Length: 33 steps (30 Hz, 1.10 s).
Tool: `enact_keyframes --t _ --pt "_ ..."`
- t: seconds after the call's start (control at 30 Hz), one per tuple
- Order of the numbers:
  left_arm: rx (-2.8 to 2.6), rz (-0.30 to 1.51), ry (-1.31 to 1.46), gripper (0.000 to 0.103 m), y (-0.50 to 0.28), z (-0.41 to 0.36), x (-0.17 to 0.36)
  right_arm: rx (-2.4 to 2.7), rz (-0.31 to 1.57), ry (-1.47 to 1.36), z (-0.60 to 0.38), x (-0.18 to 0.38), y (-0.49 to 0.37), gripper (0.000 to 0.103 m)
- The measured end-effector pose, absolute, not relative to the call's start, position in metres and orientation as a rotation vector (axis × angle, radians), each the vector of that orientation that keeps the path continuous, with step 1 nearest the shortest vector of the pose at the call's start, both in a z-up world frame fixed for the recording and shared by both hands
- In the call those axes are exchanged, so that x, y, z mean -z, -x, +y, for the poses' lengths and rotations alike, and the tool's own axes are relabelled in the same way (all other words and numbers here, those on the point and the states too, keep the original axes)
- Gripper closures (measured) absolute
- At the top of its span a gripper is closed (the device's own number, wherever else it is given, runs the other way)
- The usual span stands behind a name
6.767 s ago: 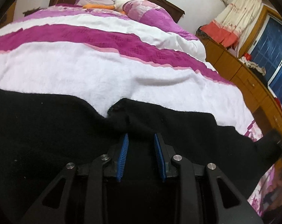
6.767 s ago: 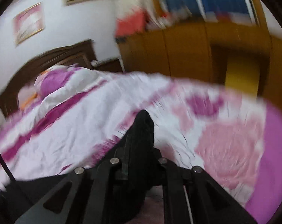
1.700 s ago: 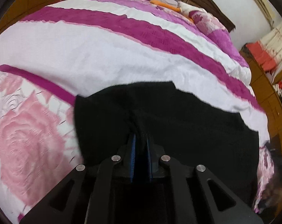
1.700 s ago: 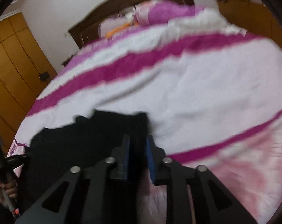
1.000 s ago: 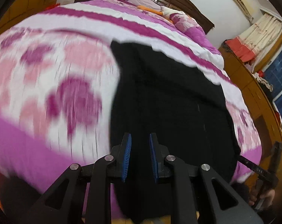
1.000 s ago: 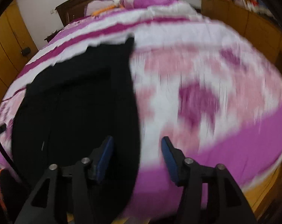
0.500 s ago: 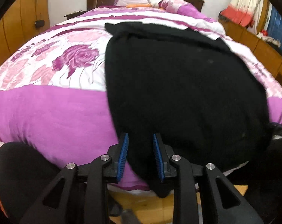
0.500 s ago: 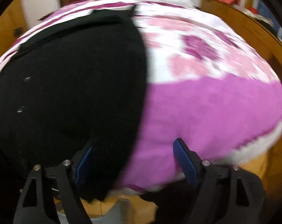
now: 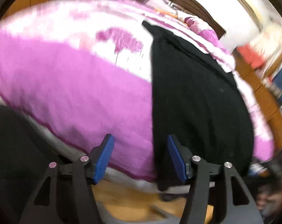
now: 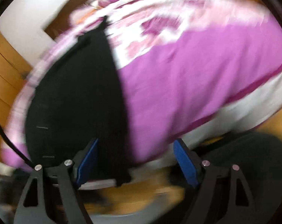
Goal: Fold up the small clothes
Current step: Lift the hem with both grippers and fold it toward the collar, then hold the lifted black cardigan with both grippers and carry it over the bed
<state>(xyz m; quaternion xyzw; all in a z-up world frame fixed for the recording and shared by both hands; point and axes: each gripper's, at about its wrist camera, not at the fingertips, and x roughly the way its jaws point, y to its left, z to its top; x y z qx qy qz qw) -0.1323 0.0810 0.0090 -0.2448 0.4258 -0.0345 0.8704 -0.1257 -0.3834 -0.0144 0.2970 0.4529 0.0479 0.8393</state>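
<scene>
Black garment [image 9: 197, 97] lies flat along the bed [image 9: 75, 85], its near hem draping over the edge, and we've just let go, left gripper [image 9: 141, 156] freshly opened and right gripper [image 10: 135, 160] spread wide, empty, so this fold looks laid.

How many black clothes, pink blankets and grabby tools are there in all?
Black garment: 1
Pink and white bedspread: 1
Tools, both open: 2, the left tool and the right tool
Total: 4
</scene>
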Motion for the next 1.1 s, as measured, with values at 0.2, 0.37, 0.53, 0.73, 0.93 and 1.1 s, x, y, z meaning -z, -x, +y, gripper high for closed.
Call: enact_keyframes --t 0.2,0.37,0.53,0.73,0.93,1.1 --pt "0.129 0.963 0.48 0.041 0.124 0.066 0.001 -0.118 1.017 -0.655 -0.383 0.036 0.12 0.032" --pt "0.228 0.983 0.396 0.04 0.121 0.043 -0.001 -0.159 0.964 -0.581 -0.373 0.022 0.126 0.042" --pt "0.235 1.023 0.437 0.067 0.114 0.048 0.006 -0.245 0.944 -0.529 -0.358 0.017 0.125 0.084" --pt "0.234 1.039 0.46 0.089 0.118 0.048 0.008 -0.338 0.895 -0.485 -0.345 0.003 0.131 0.094" --pt "0.291 0.979 0.418 0.103 0.125 0.039 -0.007 -0.336 0.892 -0.523 -0.348 0.004 0.121 0.096" --pt "0.242 0.837 0.398 0.103 0.142 0.052 -0.038 -0.396 0.851 -0.539 -0.349 -0.002 0.128 0.097"
